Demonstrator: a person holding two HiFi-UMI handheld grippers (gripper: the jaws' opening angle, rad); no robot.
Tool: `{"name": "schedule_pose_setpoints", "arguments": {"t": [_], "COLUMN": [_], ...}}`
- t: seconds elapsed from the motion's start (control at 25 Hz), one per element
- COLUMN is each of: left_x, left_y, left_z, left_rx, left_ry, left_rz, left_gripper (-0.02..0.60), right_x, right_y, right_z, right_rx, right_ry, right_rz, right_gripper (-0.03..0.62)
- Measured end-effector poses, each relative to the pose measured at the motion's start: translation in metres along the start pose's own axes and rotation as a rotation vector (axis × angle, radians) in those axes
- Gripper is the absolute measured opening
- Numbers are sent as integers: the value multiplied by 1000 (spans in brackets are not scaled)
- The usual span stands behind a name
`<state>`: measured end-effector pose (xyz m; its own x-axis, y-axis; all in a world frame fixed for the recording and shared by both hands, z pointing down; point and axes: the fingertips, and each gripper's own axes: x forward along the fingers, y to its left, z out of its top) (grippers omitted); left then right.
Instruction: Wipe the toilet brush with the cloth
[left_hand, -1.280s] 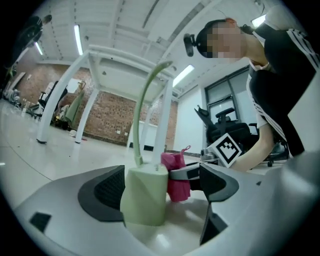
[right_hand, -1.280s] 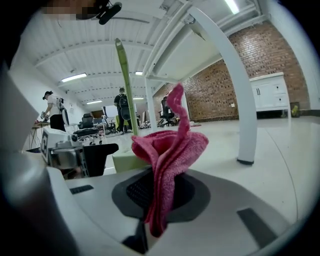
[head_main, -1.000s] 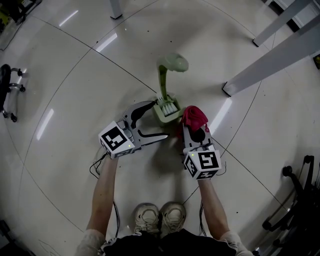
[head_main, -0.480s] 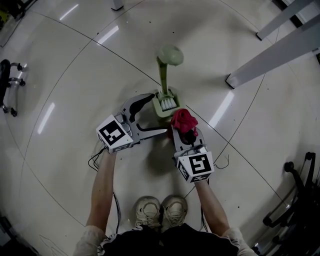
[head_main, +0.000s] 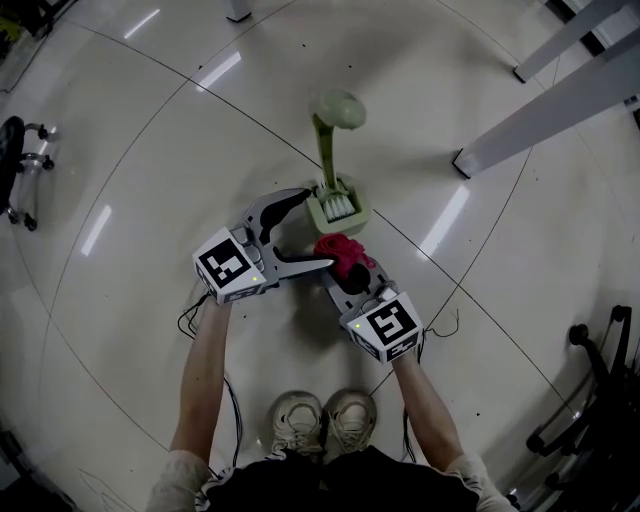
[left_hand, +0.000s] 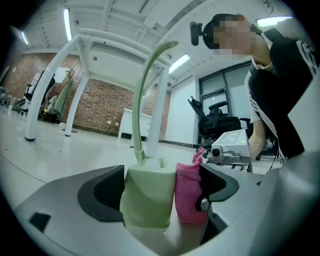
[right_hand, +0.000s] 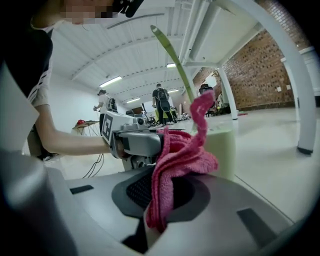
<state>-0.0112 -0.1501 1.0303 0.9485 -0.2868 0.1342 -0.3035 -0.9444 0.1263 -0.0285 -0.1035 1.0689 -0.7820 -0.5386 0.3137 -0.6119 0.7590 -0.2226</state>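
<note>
Now that right gripper (head_main: 345, 268), clamped on cloth (head_main: 338, 250), has slid between left gripper (head_main: 315, 236) spread jaws beside toilet brush (head_main: 338, 207), wiping can start

The bare left forearm (head_main: 205, 365) and right forearm (head_main: 420, 400) stretch forward and down. The left gripper (head_main: 312, 236) holds its jaws wide apart. The right gripper (head_main: 347, 265), angled inward, has its jaws closed on a pink terry cloth (head_main: 338, 250).

A white frame leg (head_main: 540, 120) stands on the glossy floor (head_main: 150, 120); a wheeled chair (head_main: 18, 170) sits far left.
</note>
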Motion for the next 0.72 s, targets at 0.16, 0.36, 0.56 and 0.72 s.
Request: {"name": "schedule_pose_setpoints", "arguments": {"t": [0.16,0.36,0.56,0.72], "left_x": [1,11,15,16], "left_y": [3,9,11,1], "left_z": [1,2,2,1], "left_rx": [-14,-24,-45,-17], "left_ry": [-13,-10,-3,24], "left_rz": [-3,-25,-58,-79], "left_gripper": [446,446,446,445], "right_x": [0,-5,-6,-14], "right_y": [-4,-12,-19,-34], "right_z": [1,3,4,3], "right_rx": [5,20,31,44], "right_ry": [8,-1,-7,-17], "right_rz": [25,1,-35,-122], "right_gripper": [32,32,32,32]}}
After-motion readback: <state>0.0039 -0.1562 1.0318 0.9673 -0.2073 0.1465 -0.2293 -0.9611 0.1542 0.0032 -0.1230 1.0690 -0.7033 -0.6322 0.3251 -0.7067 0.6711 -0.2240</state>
